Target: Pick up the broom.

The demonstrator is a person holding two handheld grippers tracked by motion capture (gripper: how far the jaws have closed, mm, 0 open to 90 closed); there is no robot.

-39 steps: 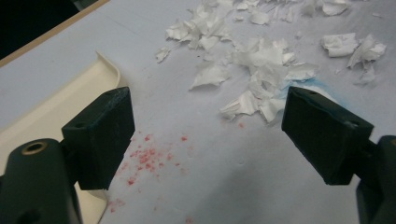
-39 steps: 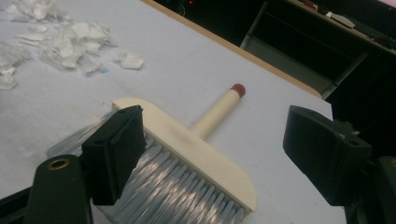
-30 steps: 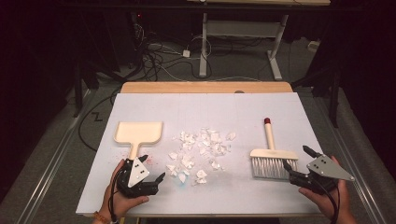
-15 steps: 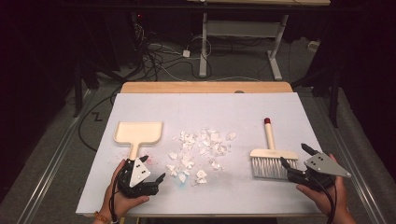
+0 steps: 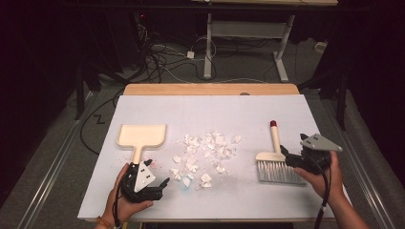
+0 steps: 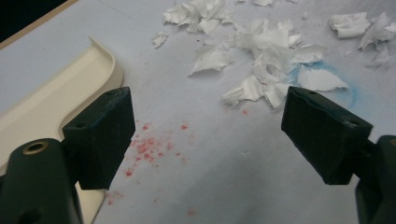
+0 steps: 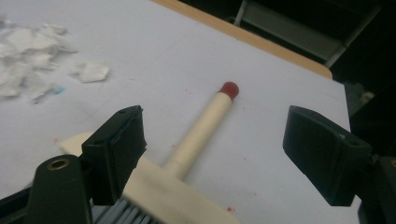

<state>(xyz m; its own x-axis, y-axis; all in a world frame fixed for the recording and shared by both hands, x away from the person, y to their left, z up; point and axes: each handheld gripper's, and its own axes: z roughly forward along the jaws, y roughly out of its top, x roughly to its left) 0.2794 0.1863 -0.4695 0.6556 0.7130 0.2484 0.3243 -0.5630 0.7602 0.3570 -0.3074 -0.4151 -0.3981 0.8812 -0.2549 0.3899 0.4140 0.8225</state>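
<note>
A cream dustpan (image 5: 142, 135) lies at the left of the white board, its handle toward my left gripper (image 5: 158, 172), which stands open just beside that handle. In the left gripper view the jaws (image 6: 205, 135) frame bare board, with the dustpan (image 6: 56, 102) at the left and torn paper scraps (image 6: 261, 60) ahead. The scraps (image 5: 205, 150) lie mid-board. A brush (image 5: 274, 143) with a cream, red-tipped handle and grey bristles lies at the right. My right gripper (image 5: 288, 157) is open at the brush head. Its jaws (image 7: 215, 149) have just been closing slightly; the handle (image 7: 205, 126) lies between them, untouched.
The white board (image 5: 215, 109) sits on a wooden table whose far edge (image 5: 210, 89) shows behind it. Small red specks (image 6: 149, 144) and a blue smear (image 6: 336, 74) mark the board near the scraps. Cables and table legs lie on the floor beyond.
My right gripper has moved left and a little away from me, up to the brush head, with the handle now between its jaws. The left gripper has stayed put.
</note>
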